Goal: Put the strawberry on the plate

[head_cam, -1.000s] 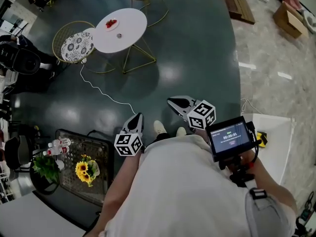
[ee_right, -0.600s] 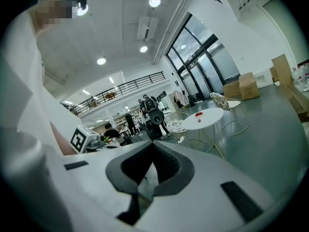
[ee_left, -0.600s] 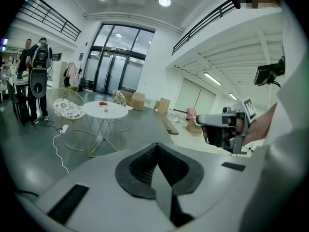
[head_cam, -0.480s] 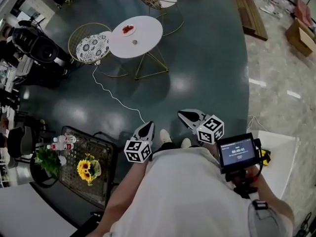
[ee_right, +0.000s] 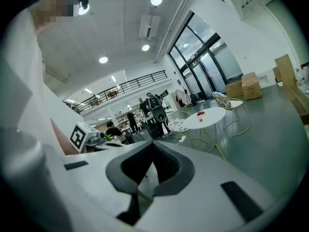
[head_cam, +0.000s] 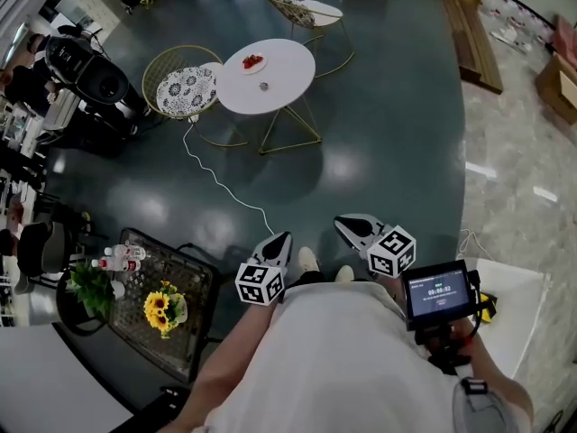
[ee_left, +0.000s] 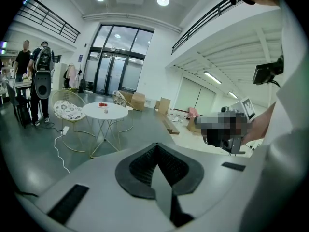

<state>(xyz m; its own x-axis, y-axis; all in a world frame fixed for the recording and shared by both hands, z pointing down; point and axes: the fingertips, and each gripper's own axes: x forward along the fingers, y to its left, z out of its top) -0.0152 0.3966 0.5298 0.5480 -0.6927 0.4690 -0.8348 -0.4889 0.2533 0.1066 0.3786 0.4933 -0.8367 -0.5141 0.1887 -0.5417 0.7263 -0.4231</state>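
Dark teal flooring (head_cam: 388, 142) fills most of a large hall seen steeply from above, and it is bordered at the right by a curved edge of pale tiles (head_cam: 514, 152). A wide stretch of bare floor lies between the person (head_cam: 343, 359) and a round white table (head_cam: 279, 88) far ahead.

On the far side of the tabletop a plate (head_cam: 253, 62) is seen, with red strawberries (head_cam: 253, 60) on it. A small item (head_cam: 263, 86), too small to be identified, lies on the tabletop near the plate but apart from it.

A gold wire chair (head_cam: 185, 88) stands touching the table's left edge, and a second chair (head_cam: 311, 12) is set beyond it. A white cable (head_cam: 221, 183) trails across the floor from the first chair toward the person's feet. A black mesh table (head_cam: 194, 282) with sunflowers (head_cam: 160, 307) stands just beside the person's left.

The left gripper (head_cam: 283, 238) and the right gripper (head_cam: 343, 223) are held close to the body, well apart from the table. Both are pointed forward. In each gripper view the jaws are seen pressed together with nothing between them. A small monitor (head_cam: 438, 293) is mounted by the right gripper.
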